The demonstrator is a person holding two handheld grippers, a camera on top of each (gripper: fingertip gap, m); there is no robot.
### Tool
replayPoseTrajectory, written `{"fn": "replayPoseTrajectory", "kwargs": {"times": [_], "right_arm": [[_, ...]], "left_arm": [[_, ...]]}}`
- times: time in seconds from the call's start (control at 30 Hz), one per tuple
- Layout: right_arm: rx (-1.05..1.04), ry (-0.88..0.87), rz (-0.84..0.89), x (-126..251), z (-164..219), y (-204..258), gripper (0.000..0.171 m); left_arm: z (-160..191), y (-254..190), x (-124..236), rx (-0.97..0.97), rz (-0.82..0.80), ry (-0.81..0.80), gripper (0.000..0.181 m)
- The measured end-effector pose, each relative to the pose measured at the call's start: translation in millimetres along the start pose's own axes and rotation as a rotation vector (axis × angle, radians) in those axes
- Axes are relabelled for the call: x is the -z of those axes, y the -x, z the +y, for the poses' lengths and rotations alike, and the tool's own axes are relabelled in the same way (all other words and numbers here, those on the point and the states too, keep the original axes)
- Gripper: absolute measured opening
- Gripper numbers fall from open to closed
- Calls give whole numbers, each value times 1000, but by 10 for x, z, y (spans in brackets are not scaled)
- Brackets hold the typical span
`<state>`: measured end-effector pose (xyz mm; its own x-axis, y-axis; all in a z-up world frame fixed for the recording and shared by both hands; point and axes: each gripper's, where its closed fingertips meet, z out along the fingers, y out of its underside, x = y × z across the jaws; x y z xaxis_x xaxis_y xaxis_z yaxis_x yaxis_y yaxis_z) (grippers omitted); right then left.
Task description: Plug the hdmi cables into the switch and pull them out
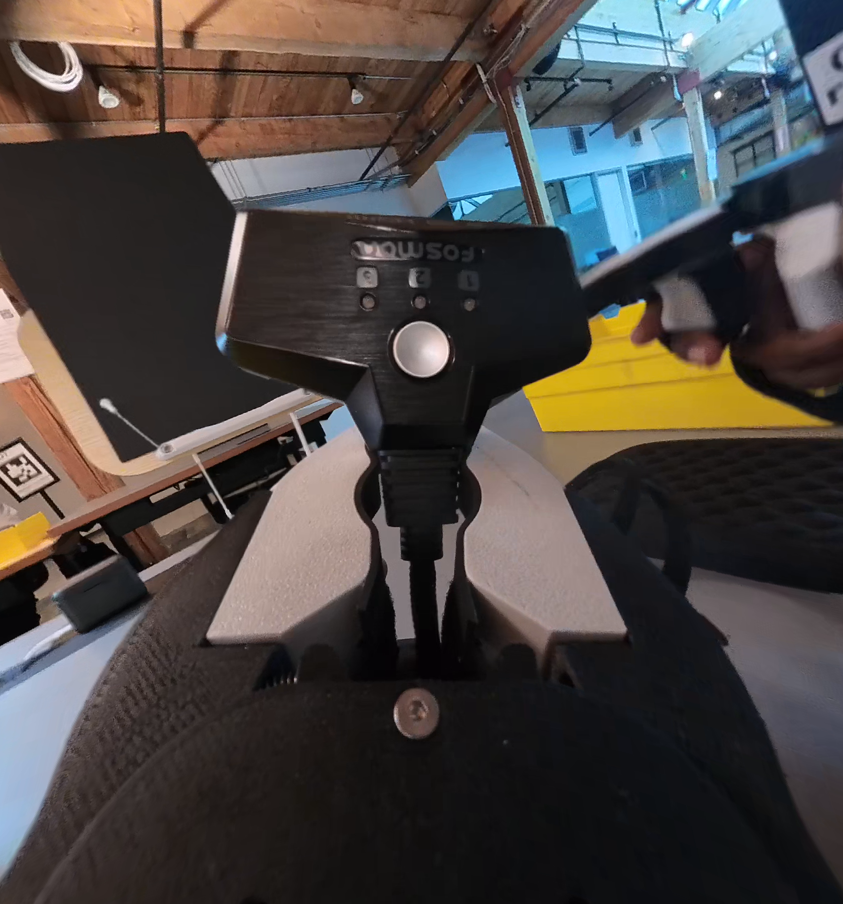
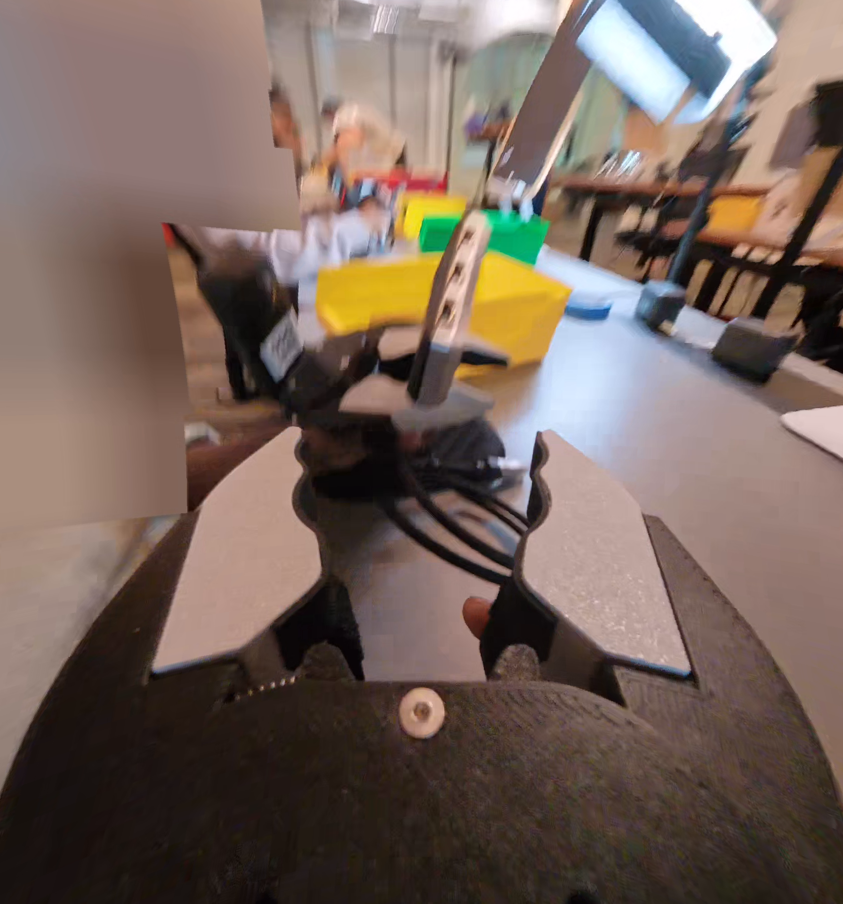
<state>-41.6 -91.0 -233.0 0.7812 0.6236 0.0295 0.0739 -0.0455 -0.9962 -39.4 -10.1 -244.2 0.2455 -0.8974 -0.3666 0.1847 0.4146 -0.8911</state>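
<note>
a: where's the one hdmi switch [image 1: 399, 313]?
b: lifted off the grey table [image 2: 654, 416], left gripper [image 1: 419, 489] clamped on its cable collar. three ports face the right gripper [image 2: 419, 494].
a: its jaws?
b: apart, holding nothing. black cables [image 2: 458, 518] lie beyond.

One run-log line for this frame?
left tongs: shut on switch plug end, held up | right tongs: open, empty | cables: on table

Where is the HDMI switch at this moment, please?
In the left wrist view the HDMI switch is at centre, held up off the table by the left gripper, which grips its ribbed cable end.
</note>
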Motion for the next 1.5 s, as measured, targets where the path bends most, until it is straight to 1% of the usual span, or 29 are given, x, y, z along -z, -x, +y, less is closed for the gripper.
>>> {"fn": "replayPoseTrajectory", "kwargs": {"times": [0.03, 0.07, 0.1, 0.13, 0.2, 0.23, 0.3, 0.37, 0.43, 0.53, 0.6, 0.67, 0.7, 0.73, 0.83, 0.9, 0.93, 0.97, 1.03, 1.27, 1.3, 1.33, 1.37, 1.43, 1.47, 1.5], "right_arm": [[79, 90, -5, -62, 146, 23, 93], [205, 175, 30, -88, 291, -11, 105], [362, 253, 95, -85, 419, -99, 114], [520, 317, 187, -64, 509, -234, 117], [775, 398, 345, -39, 590, -472, 112], [852, 387, 384, -75, 586, -521, 108], [919, 294, 415, -208, 515, -519, 102], [956, 204, 462, -299, 377, -517, 93], [1038, 128, 512, -339, 207, -468, 85], [1244, -1, 616, -296, -89, -267, 92], [1454, 2, 648, -295, -164, -110, 95], [1628, 55, 625, -326, -141, -19, 98], [1666, 84, 584, -354, -91, 5, 91], [1684, 109, 539, -378, -31, 18, 82], [1697, 158, 477, -409, 75, 14, 65], [1660, 212, 444, -419, 149, -3, 59], [1637, 230, 431, -415, 178, -2, 53], [1619, 228, 433, -405, 178, 7, 50], [1610, 192, 441, -381, 147, 62, 41], [1616, 144, 472, -372, 70, 171, 32], [1618, 139, 476, -371, 70, 174, 31], [1623, 139, 489, -364, 68, 170, 23], [1634, 159, 544, -328, 53, 113, 13], [1652, 187, 639, -235, 20, -25, 14], [1642, 168, 655, -205, -6, -49, 22], [1619, 161, 630, -205, 3, -54, 29]], "left_arm": [[-10, 46, 10, 37, -12, -10, 27], [-27, 104, 28, 83, -26, -27, 27], [-46, 166, 49, 137, -39, -48, 27], [-62, 226, 71, 190, -49, -69, 27], [-83, 295, 106, 280, -46, -102, 27], [-92, 305, 114, 309, -36, -113, 27], [-104, 269, 111, 328, 0, -121, 27], [-109, 156, 90, 304, 70, -108, 27], [-87, 19, 65, 260, 141, -77, 27], [-35, -191, 45, 243, 272, 7, 27], [18, -320, 52, 301, 365, 125, 27], [88, -385, 75, 379, 415, 255, 27], [109, -407, 95, 408, 435, 303, 27], [119, -425, 117, 418, 452, 334, 27], [111, -468, 154, 402, 482, 356, 27], [129, -509, 179, 390, 506, 386, 27], [117, -516, 183, 381, 510, 382, 28], [95, -519, 189, 368, 513, 371, 28], [4, -527, 206, 370, 535, 322, 30], [-125, -543, 260, 455, 611, 238, 30], [-127, -536, 257, 479, 616, 230, 33], [-170, -520, 257, 525, 628, 195, 39], [-266, -511, 303, 597, 679, 138, 57], [-353, -454, 375, 691, 733, 92, 53], [-344, -471, 400, 670, 747, 102, 51], [-329, -513, 415, 628, 755, 118, 49]]}}
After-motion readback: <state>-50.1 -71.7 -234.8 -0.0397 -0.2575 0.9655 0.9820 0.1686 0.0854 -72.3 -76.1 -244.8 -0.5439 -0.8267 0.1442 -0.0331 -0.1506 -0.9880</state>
